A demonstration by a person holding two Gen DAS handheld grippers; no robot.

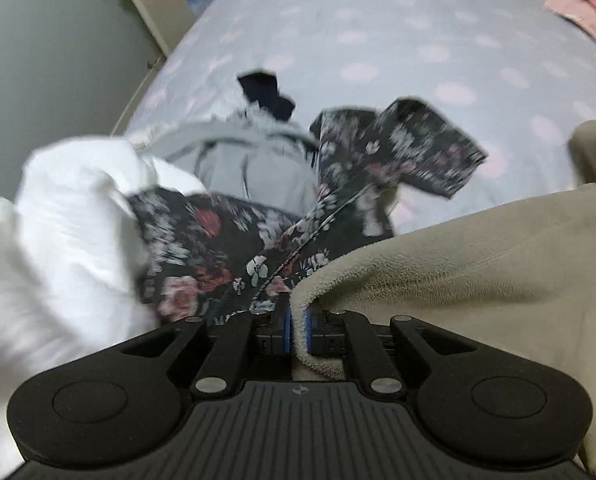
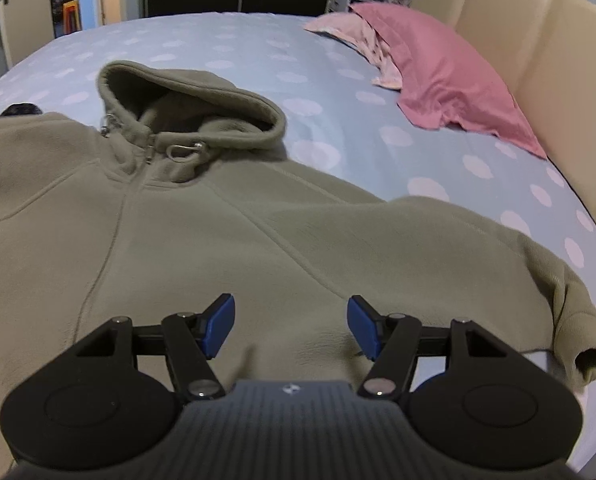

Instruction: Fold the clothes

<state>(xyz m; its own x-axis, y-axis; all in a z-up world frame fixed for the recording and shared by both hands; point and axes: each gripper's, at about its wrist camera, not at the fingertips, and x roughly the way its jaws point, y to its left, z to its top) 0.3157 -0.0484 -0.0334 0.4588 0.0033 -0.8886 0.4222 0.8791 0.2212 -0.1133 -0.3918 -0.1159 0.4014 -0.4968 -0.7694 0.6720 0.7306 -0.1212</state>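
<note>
On a pale blue bed sheet with pink spots (image 2: 234, 40), I am pinching an edge of the olive-green fleece zip hoodie (image 2: 202, 240) in my left claw (image 1: 296, 326), my right claw (image 2: 290, 326) hovering open above its front. Floral and white clothes piled alongside may snag as I fold.

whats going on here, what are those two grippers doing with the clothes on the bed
A person is folding an olive fleece hoodie spread face-up on a polka-dot bedsheet. The left gripper is shut on an edge of the hoodie. The right gripper hangs open over the hoodie's chest, holding nothing. Beside the hoodie lies a heap of unfolded laundry: a dark floral garment, a white garment and a grey garment. A pink pillow sits by the headboard.
</note>
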